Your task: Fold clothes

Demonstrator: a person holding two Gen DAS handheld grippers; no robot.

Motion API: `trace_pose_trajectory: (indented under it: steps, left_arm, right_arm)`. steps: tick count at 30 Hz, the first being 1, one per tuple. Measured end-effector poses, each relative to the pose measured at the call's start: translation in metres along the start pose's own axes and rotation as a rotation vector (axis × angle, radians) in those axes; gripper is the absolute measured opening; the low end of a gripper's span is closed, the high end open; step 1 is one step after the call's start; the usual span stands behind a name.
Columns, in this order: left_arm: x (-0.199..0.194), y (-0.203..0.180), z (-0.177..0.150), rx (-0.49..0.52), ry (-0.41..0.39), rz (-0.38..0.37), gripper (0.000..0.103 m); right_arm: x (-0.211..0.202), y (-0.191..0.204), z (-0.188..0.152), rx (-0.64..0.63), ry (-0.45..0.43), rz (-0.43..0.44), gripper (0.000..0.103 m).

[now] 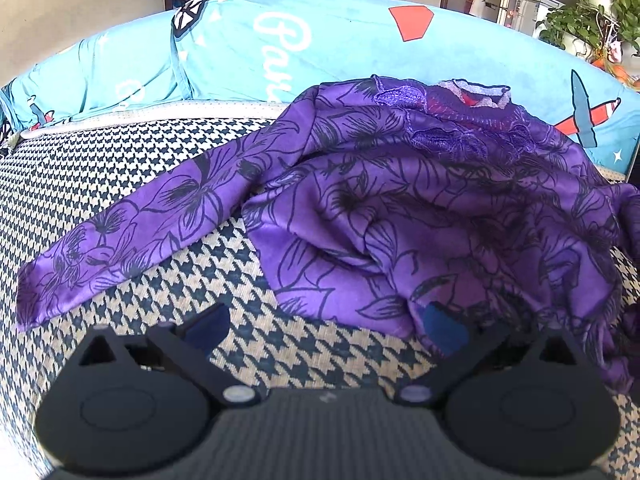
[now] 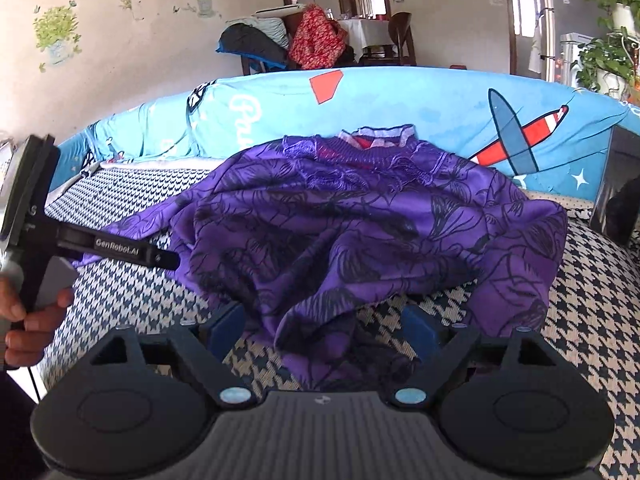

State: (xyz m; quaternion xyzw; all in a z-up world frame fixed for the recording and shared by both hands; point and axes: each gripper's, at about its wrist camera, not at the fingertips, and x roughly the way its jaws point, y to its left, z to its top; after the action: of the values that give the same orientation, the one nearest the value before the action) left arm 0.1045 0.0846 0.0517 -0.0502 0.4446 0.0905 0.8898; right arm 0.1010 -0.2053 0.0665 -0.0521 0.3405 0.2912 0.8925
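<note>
My left gripper [image 1: 326,326] sits low over the sofa seat [image 1: 132,172], jaws spread wide. Left blue pad [image 1: 208,326] is over bare houndstooth cover; right pad [image 1: 444,330] is right at the near hem of the purple garment [image 1: 400,208], w/ cloth bunched around it. Can't tell if it touches, but nothing is pinched between the pads.

The garment is a purple top w/ black flower outlines, lying crumpled in a heap on the seat, its upper part leaning against the blue backrest cover [image 1: 340,48]. Lace neckline [image 1: 476,96] is up at the far edge, red showing inside. One sleeve [image 1: 120,236] stretches out flat to the left across the seat, toward the near edge.

My right gripper [image 2: 326,330] is also spread, jaws wide. A fold of the purple garment [image 2: 360,232] hangs down betw. the two blue pads [image 2: 226,328], not squeezed by either; right-hand pad is over houndstooth beside the fold.

In the right wrist view the left gripper's body [image 2: 100,248] shows side-on at far left, w/ my left hand [image 2: 28,320] wrapped on its handle, fingertip end reaching the sleeve area.

Behind the sofa: a chair piled w/ clothes [image 2: 280,44], potted plants [image 2: 612,52] at right.
</note>
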Motion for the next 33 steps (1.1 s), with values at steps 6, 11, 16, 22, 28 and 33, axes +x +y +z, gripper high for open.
trace_pose_trajectory:
  steps: [6, 11, 16, 22, 28, 33]
  left_arm:
    - [0.005, 0.008, 0.004, -0.048, 0.016, 0.003, 0.103]
    - [0.010, 0.016, 0.009, -0.083, 0.025, 0.003, 0.103]
    - [0.012, 0.026, 0.013, -0.125, 0.039, -0.016, 0.103]
    - [0.018, 0.037, 0.016, -0.156, 0.062, -0.017, 0.103]
    - [0.023, 0.047, 0.014, -0.178, 0.092, -0.020, 0.103]
    - [0.026, 0.051, 0.014, -0.178, 0.108, -0.019, 0.103]
  right_arm:
    - [0.012, 0.016, -0.014, -0.153, 0.032, -0.056, 0.095]
    - [0.031, 0.012, -0.017, -0.133, 0.074, -0.032, 0.095]
    - [0.053, 0.023, -0.022, -0.206, 0.105, -0.059, 0.095]
    - [0.082, 0.030, -0.026, -0.242, 0.142, -0.104, 0.094]
    - [0.095, 0.025, -0.020, -0.169, 0.134, -0.101, 0.092]
    - [0.099, 0.026, -0.013, -0.135, 0.118, -0.091, 0.075]
